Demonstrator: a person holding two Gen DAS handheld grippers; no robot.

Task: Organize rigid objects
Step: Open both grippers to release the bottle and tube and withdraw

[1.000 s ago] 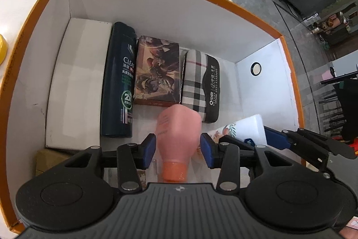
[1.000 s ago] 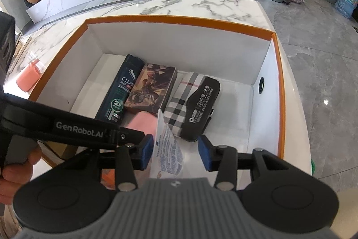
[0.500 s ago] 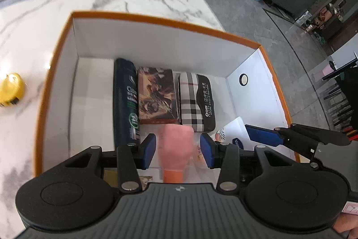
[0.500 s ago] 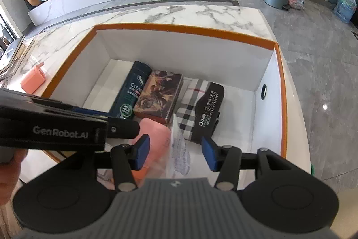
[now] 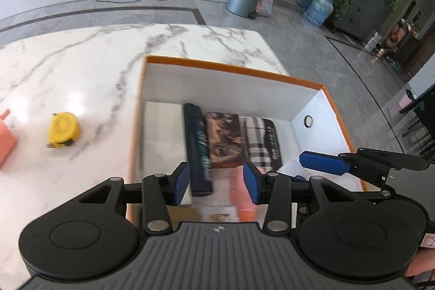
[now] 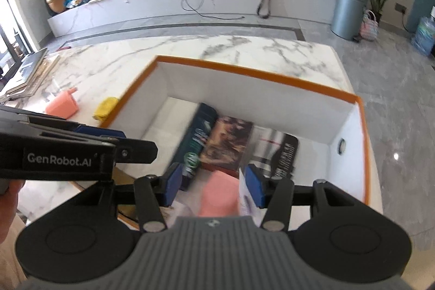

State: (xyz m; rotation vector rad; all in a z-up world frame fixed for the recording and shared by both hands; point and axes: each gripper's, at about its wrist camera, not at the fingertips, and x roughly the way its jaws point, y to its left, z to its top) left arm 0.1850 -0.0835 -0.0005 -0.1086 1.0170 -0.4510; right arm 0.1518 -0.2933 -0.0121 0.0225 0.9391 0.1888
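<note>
An orange-rimmed white box (image 5: 233, 68) (image 6: 258, 74) holds a dark shampoo bottle (image 5: 198, 143) (image 6: 197, 139), a picture box (image 5: 224, 139) (image 6: 227, 144) and a plaid case (image 5: 261, 139) (image 6: 277, 151) side by side. A pink tube (image 5: 239, 186) (image 6: 218, 193) and a white pouch (image 5: 291, 167) (image 6: 244, 195) lie in the box's near part. My left gripper (image 5: 216, 182) is open and empty above the box. My right gripper (image 6: 213, 185) is open and empty above the pink tube. A yellow tape measure (image 5: 63, 129) (image 6: 106, 105) and a pink item (image 5: 5, 137) (image 6: 62, 105) lie on the marble table left of the box.
The marble table (image 5: 81, 67) stretches left of and behind the box. Books (image 6: 30, 72) lie at its far left edge. The right gripper's finger (image 5: 323, 162) reaches over the box's right side. The floor lies to the right.
Both grippers have risen and pulled back from the box. The left let go of the pink tube and the right let go of the white pouch; both now lie in the box.
</note>
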